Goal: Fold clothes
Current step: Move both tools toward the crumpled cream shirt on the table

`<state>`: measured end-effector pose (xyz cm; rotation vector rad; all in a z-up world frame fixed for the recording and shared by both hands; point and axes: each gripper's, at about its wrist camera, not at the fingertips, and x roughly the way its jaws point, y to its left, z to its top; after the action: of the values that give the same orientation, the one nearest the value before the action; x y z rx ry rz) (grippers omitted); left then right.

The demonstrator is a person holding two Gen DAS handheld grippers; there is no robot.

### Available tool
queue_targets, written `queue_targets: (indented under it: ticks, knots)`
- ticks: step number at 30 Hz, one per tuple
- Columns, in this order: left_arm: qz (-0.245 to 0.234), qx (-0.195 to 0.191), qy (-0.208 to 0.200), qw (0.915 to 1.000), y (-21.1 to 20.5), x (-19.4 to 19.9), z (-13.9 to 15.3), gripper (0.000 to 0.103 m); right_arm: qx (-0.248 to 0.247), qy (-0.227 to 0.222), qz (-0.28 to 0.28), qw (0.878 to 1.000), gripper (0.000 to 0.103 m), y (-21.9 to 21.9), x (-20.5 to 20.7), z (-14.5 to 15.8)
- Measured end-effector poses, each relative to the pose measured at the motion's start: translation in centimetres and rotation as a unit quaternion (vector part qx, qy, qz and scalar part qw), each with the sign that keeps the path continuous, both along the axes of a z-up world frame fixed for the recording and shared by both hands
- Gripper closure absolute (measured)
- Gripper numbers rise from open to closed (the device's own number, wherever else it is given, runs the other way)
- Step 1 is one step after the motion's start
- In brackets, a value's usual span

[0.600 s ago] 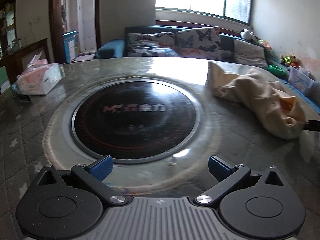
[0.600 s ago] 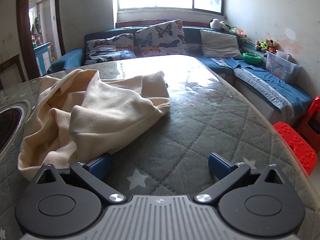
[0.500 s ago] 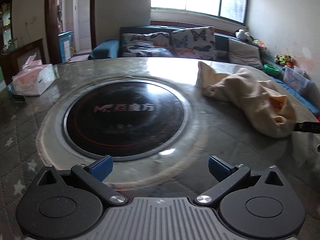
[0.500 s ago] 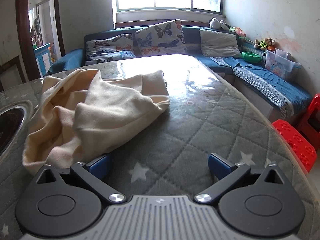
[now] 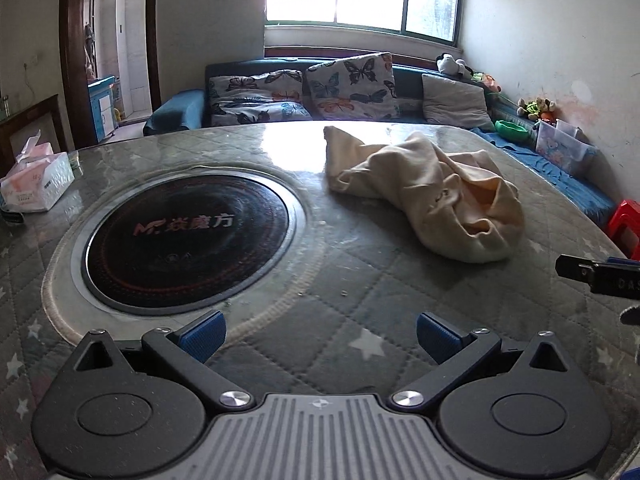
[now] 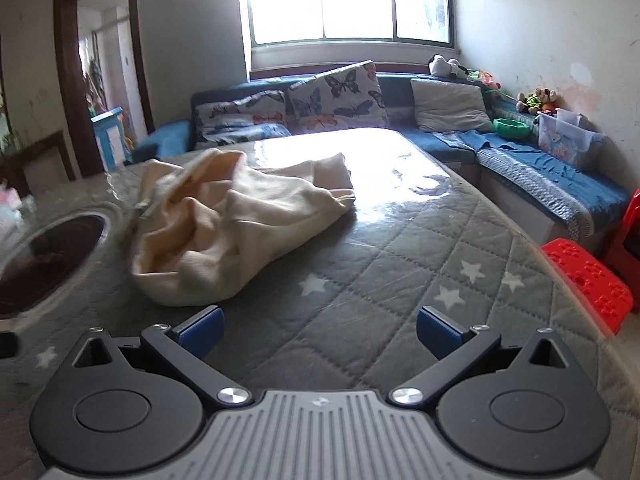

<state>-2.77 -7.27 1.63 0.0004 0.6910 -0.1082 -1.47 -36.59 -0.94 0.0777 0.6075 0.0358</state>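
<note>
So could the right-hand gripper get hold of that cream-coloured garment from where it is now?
Probably yes. The right gripper is open, and the crumpled cream garment lies just ahead of its left finger on the quilted table, with nothing between them.

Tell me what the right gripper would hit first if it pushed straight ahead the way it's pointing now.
Probably only the quilted table cover. The open right gripper points past the cream garment, which lies just left of its left finger; depth is hard to judge, so that finger might brush the garment's near edge.
</note>
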Motion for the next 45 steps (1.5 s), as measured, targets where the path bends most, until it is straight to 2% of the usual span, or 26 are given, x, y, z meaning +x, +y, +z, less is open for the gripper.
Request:
queue_targets:
  ticks: [4,8,12,45]
  knots:
    - [0.000,-0.002,0.004,1.0000,-0.6,-0.4,0.1,0.000,0.002,-0.010,0.011,1.000,0.000,0.4,-2.0,0.5]
    - [0.011,-0.010,0.016,0.9998,-1.3,-0.5,0.2,0.000,0.018,-0.006,-0.001,1.000,0.000,0.6,-3.9,0.6]
    - [0.008,-0.012,0.022,0.9997,-2.1,-0.7,0.4,0.000,0.006,0.001,0.003,1.000,0.000,1.1,-4.7,0.8]
    - [-0.010,0.008,0.037,0.9992,-4.8,0.7,0.2,0.000,-0.012,0.022,0.024,0.999,0.000,2.2,-3.5,1.4]
